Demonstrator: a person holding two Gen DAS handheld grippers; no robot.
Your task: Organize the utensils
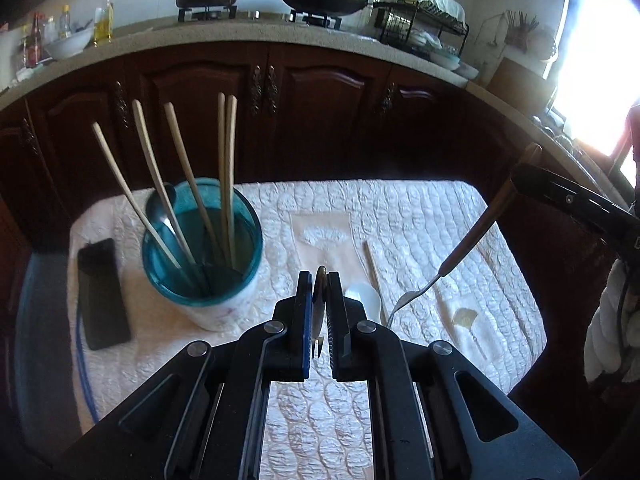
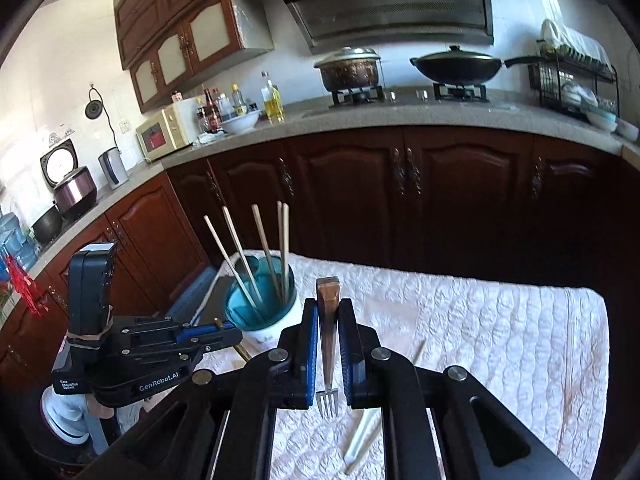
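Small table w/ white quilted cloth (image 1: 420,216) set close to dark wood cabinets (image 1: 328,120) on far side; cloth edges drop off left, right, near; middle and right of cloth mostly bare, so room there. Blue-rimmed holder cup (image 1: 202,252) at far-left of cloth, w/ five chopsticks (image 1: 224,168) leaning up and out plus a metal spoon (image 1: 160,204) inside. Black phone (image 1: 103,294) flat just left of cup. Left gripper (image 1: 320,280) pressed together, pinching a wood-handled utensil (image 1: 319,296), held above cloth near centre. Right gripper (image 2: 328,308) pinching fork (image 2: 328,360) by its wood handle, tines toward camera, off the cloth. Loose on cloth: white spoon (image 1: 366,296) and single chopstick (image 1: 374,268) side by side, near centre.
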